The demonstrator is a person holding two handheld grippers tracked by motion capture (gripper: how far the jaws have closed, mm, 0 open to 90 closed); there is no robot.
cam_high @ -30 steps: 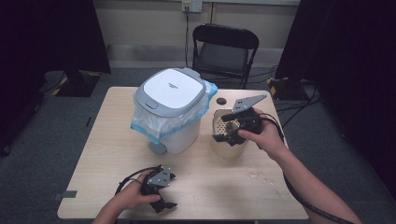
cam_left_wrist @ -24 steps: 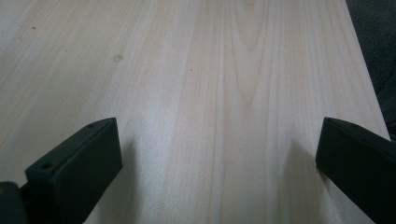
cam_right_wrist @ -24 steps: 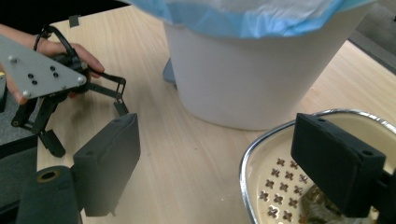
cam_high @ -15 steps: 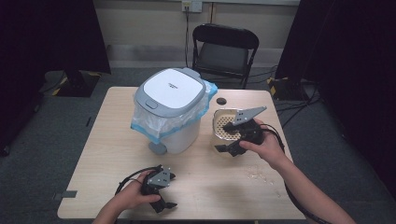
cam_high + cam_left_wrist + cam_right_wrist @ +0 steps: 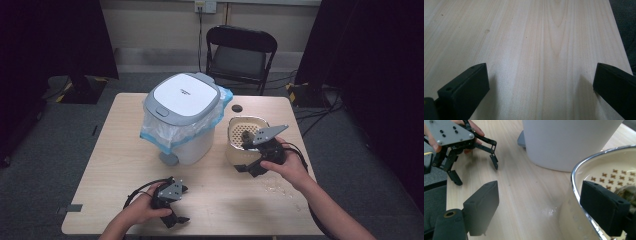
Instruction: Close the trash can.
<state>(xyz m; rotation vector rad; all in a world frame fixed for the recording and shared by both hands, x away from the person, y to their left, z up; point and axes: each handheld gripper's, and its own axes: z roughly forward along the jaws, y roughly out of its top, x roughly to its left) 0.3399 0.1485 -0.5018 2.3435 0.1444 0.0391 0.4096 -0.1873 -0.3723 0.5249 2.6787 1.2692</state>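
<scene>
light: soft, from above, room edges dark | tabletop (image 5: 210,200): evenly lit, weak shadows | close views: near black tongs blurred | glare: small wet shine

Each black gripper, left gripper (image 5: 172,202) and right gripper (image 5: 260,160), carries a grey three-cornered plate with dark screws, blocky black fingers (image 5: 482,205) and a trailing black cable.

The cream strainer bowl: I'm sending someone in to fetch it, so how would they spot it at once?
On the wooden table, look just right of the big white bin with the grey lid. There stands the cream strainer bowl, with the right gripper at its near rim. Its perforated bottom and shiny metal rim set it apart from the bin.
</scene>
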